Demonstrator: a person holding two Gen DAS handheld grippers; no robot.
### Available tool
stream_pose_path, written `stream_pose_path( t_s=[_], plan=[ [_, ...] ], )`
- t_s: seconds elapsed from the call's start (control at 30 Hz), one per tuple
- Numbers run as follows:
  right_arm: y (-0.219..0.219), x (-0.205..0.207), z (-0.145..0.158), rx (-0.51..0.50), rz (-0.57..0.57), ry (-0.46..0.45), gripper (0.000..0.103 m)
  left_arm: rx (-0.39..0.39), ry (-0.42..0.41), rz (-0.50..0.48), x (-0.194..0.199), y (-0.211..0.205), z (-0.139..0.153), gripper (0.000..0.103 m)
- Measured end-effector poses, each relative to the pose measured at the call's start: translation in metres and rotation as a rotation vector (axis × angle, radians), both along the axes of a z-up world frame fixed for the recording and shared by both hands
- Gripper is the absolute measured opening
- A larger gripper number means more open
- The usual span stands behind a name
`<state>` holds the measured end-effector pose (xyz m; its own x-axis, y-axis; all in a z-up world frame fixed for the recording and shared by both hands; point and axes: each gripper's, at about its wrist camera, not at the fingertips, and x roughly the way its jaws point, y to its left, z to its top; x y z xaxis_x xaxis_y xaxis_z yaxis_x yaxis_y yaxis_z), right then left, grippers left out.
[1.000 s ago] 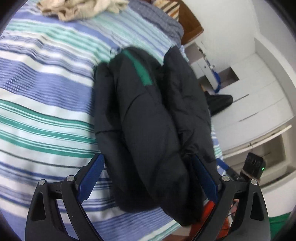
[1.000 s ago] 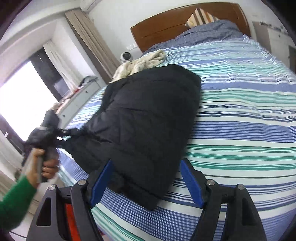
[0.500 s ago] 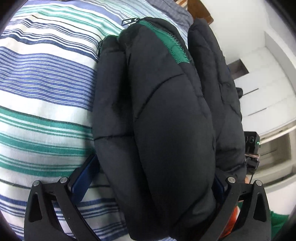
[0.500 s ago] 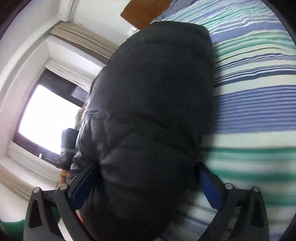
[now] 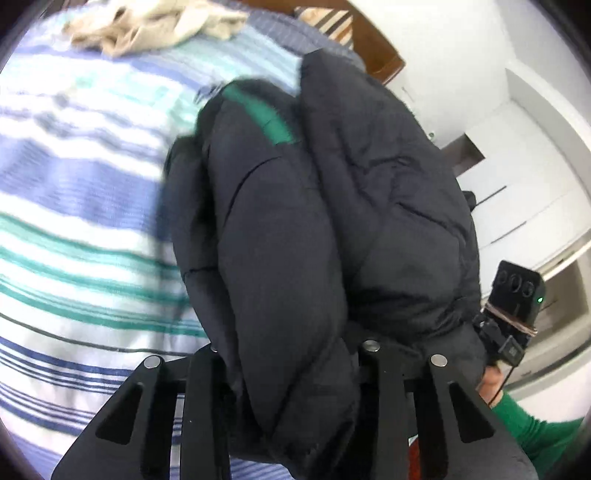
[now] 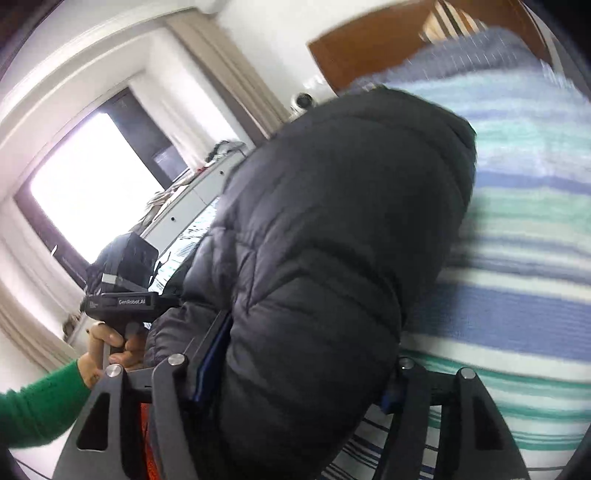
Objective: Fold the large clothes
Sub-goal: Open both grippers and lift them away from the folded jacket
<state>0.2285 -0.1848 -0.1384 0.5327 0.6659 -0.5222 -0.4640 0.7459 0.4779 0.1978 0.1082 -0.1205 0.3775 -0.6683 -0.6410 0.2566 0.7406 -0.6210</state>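
A folded black puffer jacket (image 5: 332, 221) with a green zip strip (image 5: 269, 118) lies on the striped bedspread (image 5: 74, 221), its near end bunched up. My left gripper (image 5: 291, 354) is closing, and the jacket's near end bulges up between its jaws and hides the pads. In the right wrist view the same jacket (image 6: 332, 240) fills the middle. My right gripper (image 6: 303, 373) is closing too, its blue pads (image 6: 214, 354) pressed against the padded edge. Each view shows the other gripper beside the jacket, held by a hand in a green sleeve (image 6: 33, 410).
A beige cloth heap (image 5: 147, 26) lies at the far end of the bed, near a striped pillow (image 5: 325, 22) and a wooden headboard (image 6: 369, 40). White cupboards (image 5: 517, 166) stand to the right of the bed. A bright window (image 6: 85, 192) and a low dresser (image 6: 192, 199) are on the other side.
Both pairs of jaws stood wide around the jacket's near end; now they have narrowed and squeeze it. Both views are blurred and have shifted, showing more of the room.
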Motion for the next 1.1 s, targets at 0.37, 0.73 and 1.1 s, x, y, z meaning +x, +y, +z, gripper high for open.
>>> stream_pose_path(
  t_s=[0.37, 0.73, 1.1],
  plan=[
    [-0.032, 0.085, 0.070, 0.089, 0.045, -0.182, 0.063, 0.041, -0.182, 0.027, 0.081, -0.040, 0.091, 0.033],
    [-0.114, 0.163, -0.063, 0.079, -0.163, 0.287, 0.103, 0.159, -0.053, 0.130, 0.124, -0.058, 0.000, 0.096],
    [-0.081, 0.019, 0.023, -0.450, -0.441, -0.029, 0.103, 0.610, -0.500, 0.335, -0.021, -0.092, 0.083, 0.103]
  ],
)
